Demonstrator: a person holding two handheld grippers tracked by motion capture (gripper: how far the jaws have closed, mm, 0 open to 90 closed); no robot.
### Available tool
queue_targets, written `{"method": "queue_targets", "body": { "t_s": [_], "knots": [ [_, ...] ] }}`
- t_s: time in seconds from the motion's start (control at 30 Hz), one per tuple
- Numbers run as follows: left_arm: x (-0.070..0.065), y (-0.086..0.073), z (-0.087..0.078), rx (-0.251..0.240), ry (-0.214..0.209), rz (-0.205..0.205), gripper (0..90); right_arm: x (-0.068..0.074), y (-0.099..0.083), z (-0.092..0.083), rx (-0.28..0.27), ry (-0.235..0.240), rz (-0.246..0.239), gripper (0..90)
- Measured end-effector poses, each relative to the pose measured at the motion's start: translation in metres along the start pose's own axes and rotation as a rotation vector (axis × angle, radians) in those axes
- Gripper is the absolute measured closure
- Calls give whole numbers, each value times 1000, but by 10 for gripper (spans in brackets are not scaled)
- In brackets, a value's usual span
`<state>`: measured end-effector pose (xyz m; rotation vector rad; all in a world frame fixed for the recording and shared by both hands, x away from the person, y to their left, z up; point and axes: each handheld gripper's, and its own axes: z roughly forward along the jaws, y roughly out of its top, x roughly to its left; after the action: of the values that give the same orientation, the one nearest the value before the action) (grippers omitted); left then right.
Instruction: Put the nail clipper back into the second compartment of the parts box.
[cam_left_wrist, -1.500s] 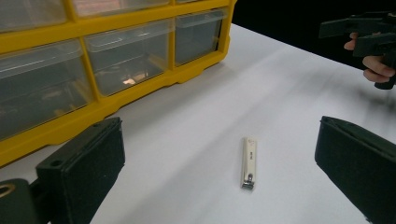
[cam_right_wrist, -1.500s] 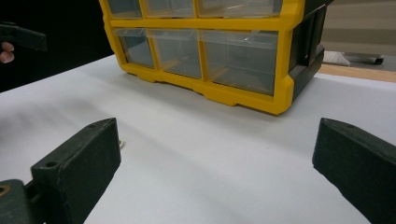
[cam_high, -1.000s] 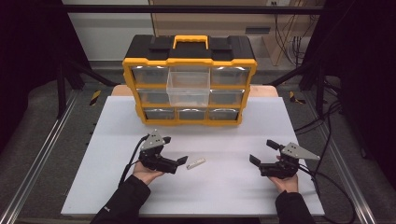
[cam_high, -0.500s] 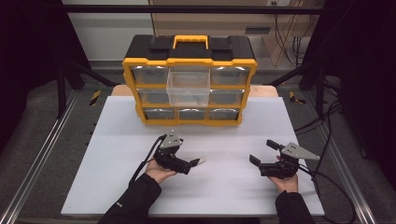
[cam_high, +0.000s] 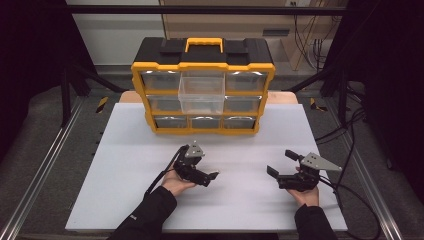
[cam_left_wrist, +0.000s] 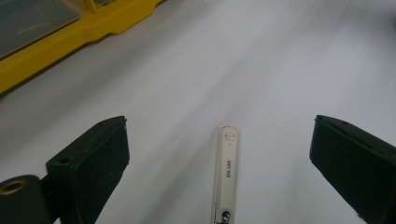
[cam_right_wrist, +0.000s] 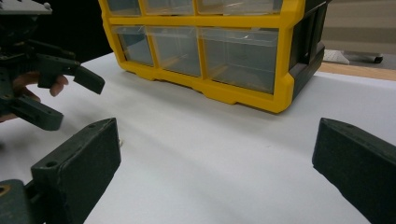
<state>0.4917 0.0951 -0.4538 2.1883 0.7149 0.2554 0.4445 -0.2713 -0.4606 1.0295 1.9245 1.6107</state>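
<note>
High view: the left gripper (cam_high: 212, 176) has moved right and down over the small white strip (cam_left_wrist: 226, 175), which now lies on the white table (cam_high: 125, 165) between its wide jaws, untouched; they have just been closing slightly. Right gripper (cam_high: 280, 162) unchanged, jaws open and empty. Behind stands the yellow drawer organizer (cam_high: 202, 90), its middle drawer (cam_high: 201, 92) pulled out.

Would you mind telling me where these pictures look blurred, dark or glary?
Left gripper view: the white stick is fairly sharp, the table beyond streaks with blur. Right gripper view: the near claw blocks are soft, the yellow drawer cabinet crisp. High view: evenly lit table, surroundings dark.
</note>
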Motion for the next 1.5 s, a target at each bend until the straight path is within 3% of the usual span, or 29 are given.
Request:
{"method": "queue_targets", "body": {
  "t_s": [0.17, 0.33, 0.5, 0.87, 1.5],
  "knots": [
    [-1, -3, 7, 48, 1, 4, 186, 0, 0, 0, 0, -2, 1, 18],
    [-7, -5, 15, 97, 5, 36, 287, 0, 0, 0, 2, -1, 4, 18],
    [-7, -6, 17, 118, -19, 19, 386, 0, 0, 0, 2, -2, 4, 18],
    [-9, -7, 18, 162, -17, 11, 599, 0, 0, -1, 3, -1, 6, 18],
    [-11, -6, 18, 184, 7, 8, 741, -1, 0, 0, 7, -2, 5, 18]
  ]
}}
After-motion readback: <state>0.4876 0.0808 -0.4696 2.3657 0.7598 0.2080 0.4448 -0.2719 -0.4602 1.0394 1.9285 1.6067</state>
